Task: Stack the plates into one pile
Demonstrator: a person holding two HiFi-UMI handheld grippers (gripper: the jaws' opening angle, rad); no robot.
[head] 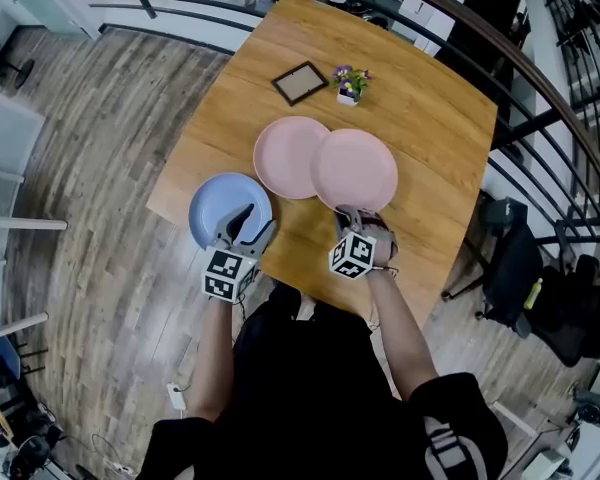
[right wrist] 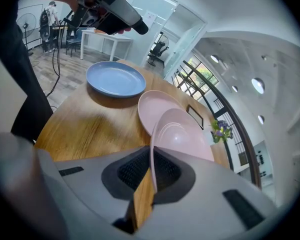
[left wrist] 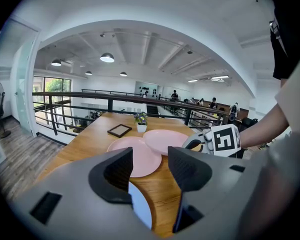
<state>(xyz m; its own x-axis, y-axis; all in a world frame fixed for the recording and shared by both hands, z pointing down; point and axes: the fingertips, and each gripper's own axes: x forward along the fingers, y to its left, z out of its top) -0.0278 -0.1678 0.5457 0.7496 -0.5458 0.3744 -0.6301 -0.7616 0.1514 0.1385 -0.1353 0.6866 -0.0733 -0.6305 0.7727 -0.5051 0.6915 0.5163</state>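
Note:
Three plates lie on the wooden table (head: 420, 118). A blue plate (head: 220, 203) sits near the front left edge. My left gripper (head: 248, 224) hovers over its near rim with jaws open; the blue plate (left wrist: 140, 209) shows below the gap, untouched. A pink plate (head: 285, 153) lies flat in the middle. A second pink plate (head: 358, 168) overlaps its right side, tilted. My right gripper (head: 352, 211) is shut on this plate's near rim; the right gripper view shows the thin rim (right wrist: 151, 159) pinched between the pads.
A dark picture frame (head: 300, 82) and a small flower pot (head: 350, 86) stand behind the plates. A black railing (head: 540, 78) curves around the table's far and right sides. Chairs and bags (head: 520, 268) stand on the floor to the right.

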